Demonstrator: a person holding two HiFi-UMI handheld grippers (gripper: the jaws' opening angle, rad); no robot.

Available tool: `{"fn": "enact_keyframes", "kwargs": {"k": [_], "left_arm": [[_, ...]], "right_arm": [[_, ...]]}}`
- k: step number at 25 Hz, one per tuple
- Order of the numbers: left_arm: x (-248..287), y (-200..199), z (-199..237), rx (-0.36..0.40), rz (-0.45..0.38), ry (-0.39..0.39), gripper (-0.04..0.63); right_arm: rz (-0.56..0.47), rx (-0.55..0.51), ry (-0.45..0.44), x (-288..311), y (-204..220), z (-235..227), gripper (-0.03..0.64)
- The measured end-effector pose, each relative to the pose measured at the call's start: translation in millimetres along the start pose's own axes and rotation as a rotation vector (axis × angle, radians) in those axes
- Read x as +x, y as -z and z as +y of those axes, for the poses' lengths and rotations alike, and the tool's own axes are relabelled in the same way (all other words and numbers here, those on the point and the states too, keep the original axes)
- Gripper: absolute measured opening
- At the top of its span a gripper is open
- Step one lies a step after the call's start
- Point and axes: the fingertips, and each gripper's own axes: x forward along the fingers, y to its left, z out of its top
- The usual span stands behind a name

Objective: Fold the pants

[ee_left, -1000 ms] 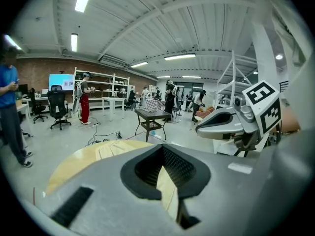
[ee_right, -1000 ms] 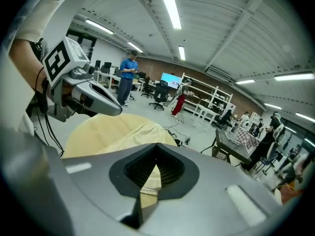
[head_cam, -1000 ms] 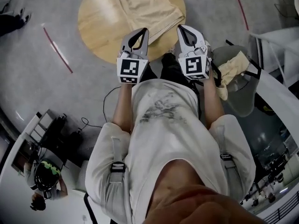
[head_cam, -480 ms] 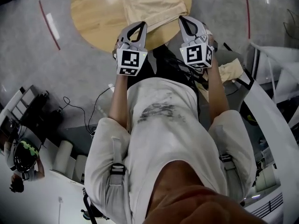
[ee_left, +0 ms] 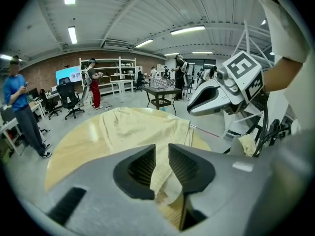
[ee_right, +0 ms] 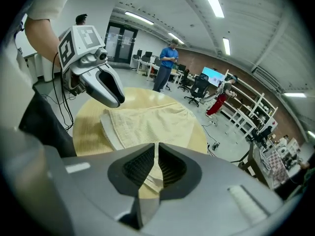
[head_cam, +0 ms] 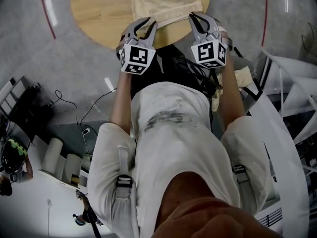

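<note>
Cream pants (head_cam: 163, 1) lie folded on a round wooden table (head_cam: 99, 14). Both grippers sit at the pants' near edge. My left gripper (head_cam: 143, 25) is over the near left corner, and its jaws are opening. In the left gripper view (ee_left: 162, 156) a clear gap shows, with the pants (ee_left: 133, 132) lying loose below it. My right gripper (head_cam: 200, 20) is at the near right corner, its jaws also opening. In the right gripper view (ee_right: 156, 156) the gap is narrow, and the pants (ee_right: 147, 122) show through it, not pinched.
A cream cloth (head_cam: 242, 76) lies on a grey stand to my right, beside a white frame (head_cam: 290, 66). Red tape lines (head_cam: 47, 11) mark the floor. A black cart (ee_left: 160, 95) and several people stand beyond the table.
Both grippers have come down to the pants' near edge at the table. Their jaws, shut before, have parted, the left more than the right.
</note>
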Motion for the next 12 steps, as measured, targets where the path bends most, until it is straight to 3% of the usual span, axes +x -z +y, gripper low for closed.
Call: {"fn": "enact_keyframes", "kwargs": {"k": [12], "left_arm": [[17, 38, -3, 0.014, 0.091, 0.034, 0.21]], "right_arm": [[0.051, -0.091, -0.106, 29, 26, 15, 0.092]]}}
